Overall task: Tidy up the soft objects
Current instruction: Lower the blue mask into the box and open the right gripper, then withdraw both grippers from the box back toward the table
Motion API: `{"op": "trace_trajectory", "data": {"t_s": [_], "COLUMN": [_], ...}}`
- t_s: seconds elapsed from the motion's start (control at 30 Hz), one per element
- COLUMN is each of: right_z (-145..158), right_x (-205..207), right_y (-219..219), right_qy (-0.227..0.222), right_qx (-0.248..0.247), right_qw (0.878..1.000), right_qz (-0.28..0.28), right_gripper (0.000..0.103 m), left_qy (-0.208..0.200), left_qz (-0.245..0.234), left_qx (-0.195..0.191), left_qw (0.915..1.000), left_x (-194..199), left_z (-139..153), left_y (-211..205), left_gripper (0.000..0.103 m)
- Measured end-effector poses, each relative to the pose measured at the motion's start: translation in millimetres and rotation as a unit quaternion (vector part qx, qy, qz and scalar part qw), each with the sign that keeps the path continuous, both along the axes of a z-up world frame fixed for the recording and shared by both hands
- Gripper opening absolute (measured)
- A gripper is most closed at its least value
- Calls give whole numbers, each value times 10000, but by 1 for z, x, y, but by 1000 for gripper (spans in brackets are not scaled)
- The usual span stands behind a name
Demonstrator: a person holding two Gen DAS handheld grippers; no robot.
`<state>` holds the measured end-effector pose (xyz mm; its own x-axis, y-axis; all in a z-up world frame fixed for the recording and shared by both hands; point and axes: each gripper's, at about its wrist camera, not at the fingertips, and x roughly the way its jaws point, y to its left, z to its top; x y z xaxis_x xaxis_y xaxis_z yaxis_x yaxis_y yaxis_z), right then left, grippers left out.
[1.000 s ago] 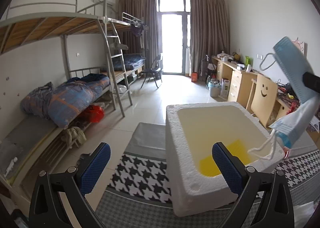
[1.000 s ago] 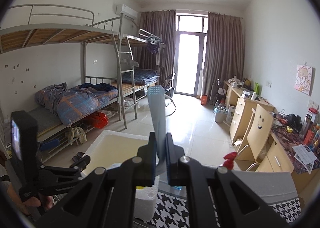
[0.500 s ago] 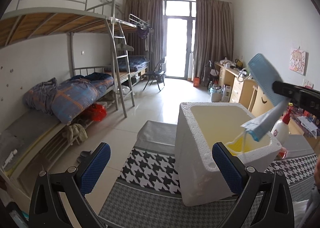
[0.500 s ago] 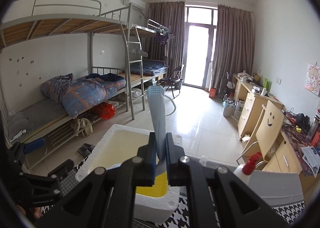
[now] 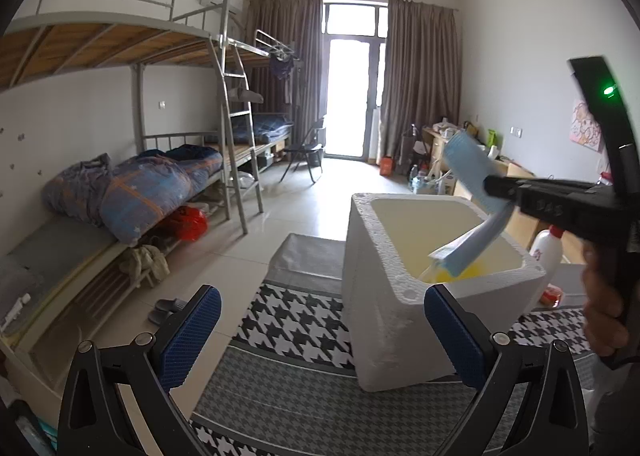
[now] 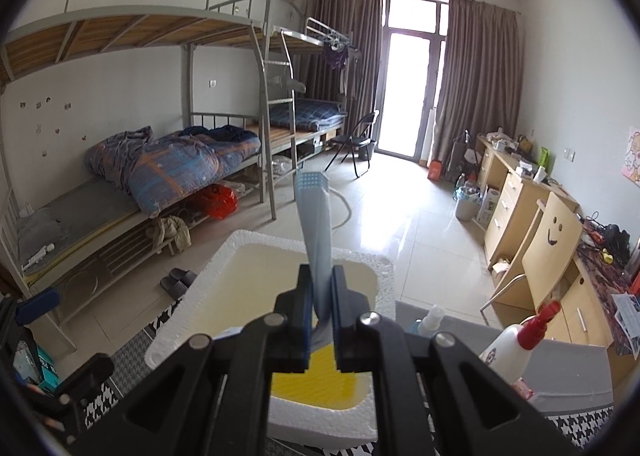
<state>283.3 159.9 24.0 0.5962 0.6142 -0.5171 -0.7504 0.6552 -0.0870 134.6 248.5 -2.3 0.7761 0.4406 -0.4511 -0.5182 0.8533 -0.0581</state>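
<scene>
From my left wrist view, the right gripper [image 5: 494, 188] now reaches in over the foam box [image 5: 384, 296], where a second ago only its tip showed at the frame edge. The blue face mask [image 5: 472, 212] it pinches now hangs lower, its bottom end dipping inside the box above the yellow item [image 5: 452, 276]. The box sits further right in this view. A white spray bottle [image 6: 516, 340] now shows beside the box, and my right hand [image 5: 600, 308] enters the frame.
</scene>
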Motion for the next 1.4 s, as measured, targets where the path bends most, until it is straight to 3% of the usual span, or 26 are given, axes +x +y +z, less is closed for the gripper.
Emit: {"op": "trace_trajectory", "data": {"t_s": [0.27,0.33,0.4,0.47,0.77,1.33,1.4], "right_z": [-10,-12,-15,-17,-21,-3,-1], "right_x": [10,13,14,14,10,-8,-11], "right_y": [7,10,11,12,18,-8,-10], "right_qy": [353,411,480,472,529,408,348], "right_qx": [-153,-190,-212,-214,-353,-100,-91], "right_qw": [9992,9990,9986,9985,9977,9986,9988], "right_qz": [57,46,103,153,242,335,342], "right_gripper": [12,20,47,59,64,67,71], "left_qy": [-83,-89,-88,-71,-56,-54,-75], "left_qz": [-158,-204,-264,-316,-471,-498,-500], "left_qx": [4,-11,-20,-53,-64,-50,-40], "left_qw": [9998,9998,9996,9995,9989,9987,9987], "left_x": [-8,-10,-12,-12,-13,-13,-15], "left_z": [0,0,-1,-5,-7,-6,-5], "left_y": [-11,-12,-15,-19,-29,-41,-43], "left_gripper": [102,102,102,102,102,102,102]}}
